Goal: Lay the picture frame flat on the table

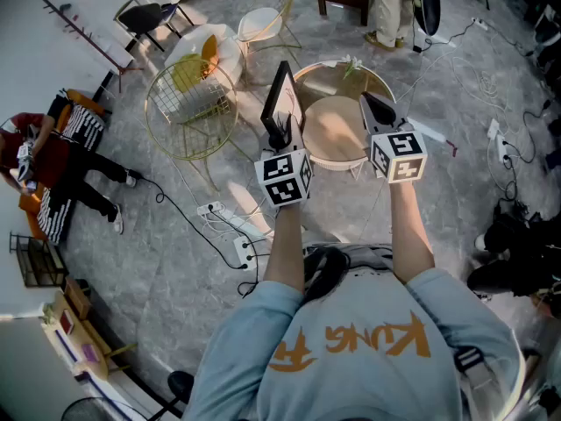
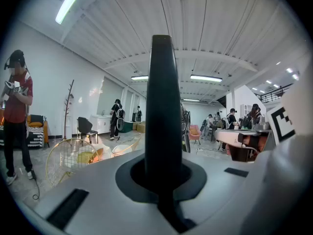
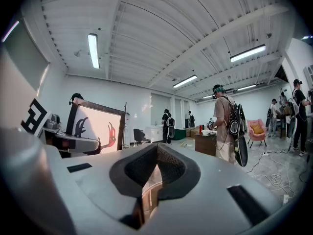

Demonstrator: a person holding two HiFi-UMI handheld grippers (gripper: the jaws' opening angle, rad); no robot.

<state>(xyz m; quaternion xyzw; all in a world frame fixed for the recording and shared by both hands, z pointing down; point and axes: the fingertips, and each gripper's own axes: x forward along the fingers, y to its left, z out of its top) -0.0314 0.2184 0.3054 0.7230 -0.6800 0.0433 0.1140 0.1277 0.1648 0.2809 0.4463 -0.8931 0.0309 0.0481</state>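
1. Left gripper (image 1: pixel 279 132): jaws clamped on the lower edge of the picture frame (image 1: pixel 282 95). In the left gripper view the frame (image 2: pixel 163 106) stands edge-on as a dark upright bar that fills the jaw gap.
2. Right gripper (image 1: pixel 379 109): jaws together with nothing between them. Pale wood shows through the slit below the tips (image 3: pixel 155 153).
3. Frame position: upright and slightly tilted, held in the air at the left rim of the round table (image 1: pixel 337 139), not lying on it. Its height above the top cannot be told.
4. The right gripper view shows the frame's face (image 3: pixel 95 126): a white sheet with one black and one red figure inside a dark border. Its lower left corner is cut off by the left gripper's body.
5. The table top is bare wood. The right gripper hangs over its right edge, and there is open room between the two grippers.
6. Behind the table is a larger round rim (image 1: pixel 344 70), partly covered by the frame and the right gripper.
7. On the left, near the table, stands a gold wire chair (image 1: pixel 188 103).
8. On the floor beside the left forearm lies a power strip (image 1: pixel 223 217) with cables.
9. People stand farther off, too small to make out.
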